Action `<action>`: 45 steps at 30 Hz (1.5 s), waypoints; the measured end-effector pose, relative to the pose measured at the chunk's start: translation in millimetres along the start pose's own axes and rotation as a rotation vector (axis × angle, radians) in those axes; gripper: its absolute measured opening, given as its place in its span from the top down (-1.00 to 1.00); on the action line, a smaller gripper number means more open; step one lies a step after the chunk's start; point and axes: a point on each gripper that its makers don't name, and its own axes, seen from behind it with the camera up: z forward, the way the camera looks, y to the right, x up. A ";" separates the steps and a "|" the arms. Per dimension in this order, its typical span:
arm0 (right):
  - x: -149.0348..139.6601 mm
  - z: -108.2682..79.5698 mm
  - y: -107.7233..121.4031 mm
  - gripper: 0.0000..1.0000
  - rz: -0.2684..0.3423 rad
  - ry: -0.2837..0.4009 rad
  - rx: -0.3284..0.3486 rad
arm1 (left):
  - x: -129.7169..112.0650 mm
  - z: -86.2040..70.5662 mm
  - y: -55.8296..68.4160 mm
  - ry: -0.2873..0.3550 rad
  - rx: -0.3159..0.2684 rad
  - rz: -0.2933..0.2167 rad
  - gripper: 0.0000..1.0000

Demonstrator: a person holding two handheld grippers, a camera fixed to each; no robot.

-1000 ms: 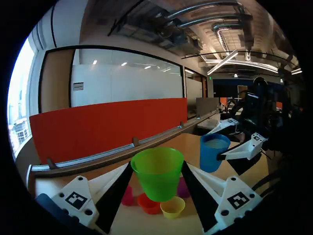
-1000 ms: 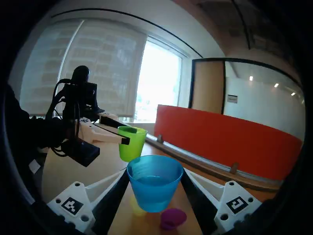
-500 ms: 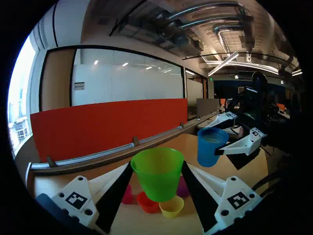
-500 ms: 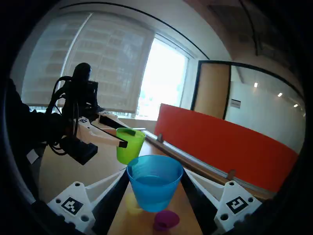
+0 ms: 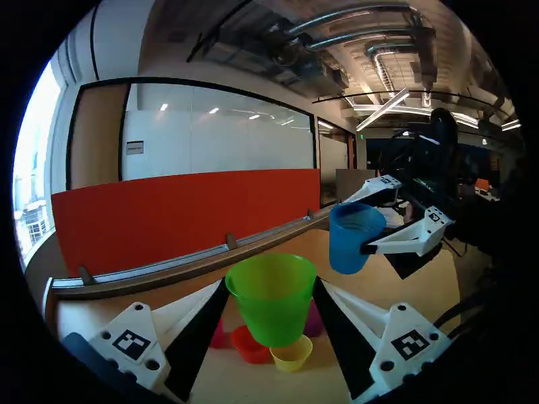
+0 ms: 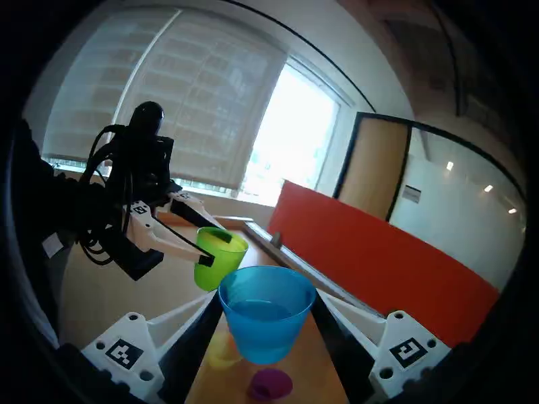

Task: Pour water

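1. Up close in the right gripper view, the blue cup point(image 6: 267, 313) sits squarely between the two fingers of the right gripper point(image 6: 267, 296). The fingers press on its sides just under the rim, so the jaws are open only as wide as the cup.
2. That view looks down into the cup, where water point(image 6: 264, 311) stands partway up. The left gripper view sees the same cup from the side, farther off and to the right, held off the table point(image 5: 306, 246).
3. It stands close to upright, mouth up, its long axis roughly vertical.
4. Nearest in the left gripper view, the green cup point(image 5: 271, 299) is clamped in like manner by the left gripper point(image 5: 271, 283), a finger on each side, mouth up too.
5. The two cups are near each other but apart, the blue one to the right of the green one.
6. Below the green cup, on the table, sit a yellow cup point(image 5: 291, 353), a red cup point(image 5: 248, 343), a pink cup point(image 5: 217, 335) and a purple cup point(image 5: 312, 320), all small.
7. Farther back, an orange partition point(image 5: 188, 215) runs along the table's far edge.
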 end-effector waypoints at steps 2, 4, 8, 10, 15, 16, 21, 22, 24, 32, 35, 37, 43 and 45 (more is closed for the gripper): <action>3.2 1.1 2.0 -0.83 -0.015 -0.001 0.001 | -0.7 -0.4 0.3 0.000 0.000 -0.002 -0.77; 6.0 2.1 3.7 -0.83 -0.027 -0.001 0.002 | -1.2 -0.9 1.2 0.000 -0.002 -0.002 -0.77; 10.2 4.0 6.2 -0.83 -0.048 -0.002 0.007 | -2.1 -1.8 4.0 -0.001 -0.006 -0.001 -0.77; 11.2 5.1 6.6 -0.83 -0.059 -0.004 0.010 | -2.7 -2.1 5.4 0.000 -0.007 -0.001 -0.77; 13.9 9.2 5.8 -0.83 -0.094 -0.012 0.020 | -5.0 -2.4 10.1 -0.002 -0.015 -0.001 -0.77; 15.1 9.9 5.5 -0.83 -0.103 -0.012 0.022 | -5.2 -2.7 11.2 -0.002 -0.016 0.000 -0.77; 20.3 14.2 4.4 -0.83 -0.137 -0.010 0.033 | -5.8 -3.8 15.2 -0.003 -0.018 0.007 -0.77; 21.0 15.3 4.4 -0.83 -0.142 -0.011 0.035 | -5.8 -3.8 15.5 -0.002 -0.018 0.007 -0.77; 22.5 17.4 4.4 -0.83 -0.152 -0.014 0.038 | -5.5 -3.9 16.0 -0.001 -0.019 0.006 -0.77; 25.7 25.1 4.7 -0.83 -0.206 -0.025 0.051 | -6.4 -5.3 14.2 -0.001 -0.015 0.006 -0.77; 27.7 27.9 4.7 -0.83 -0.222 -0.027 0.054 | -6.7 -6.0 14.9 -0.001 -0.015 0.007 -0.77; 29.1 29.4 4.7 -0.83 -0.231 -0.027 0.055 | -6.6 -6.6 16.1 -0.001 -0.017 0.008 -0.77; 33.3 34.6 5.1 -0.83 -0.262 -0.029 0.059 | -7.6 -8.2 19.3 -0.001 -0.020 0.013 -0.77; 35.4 36.5 5.0 -0.83 -0.276 -0.030 0.061 | -8.0 -8.7 19.6 -0.001 -0.020 0.014 -0.77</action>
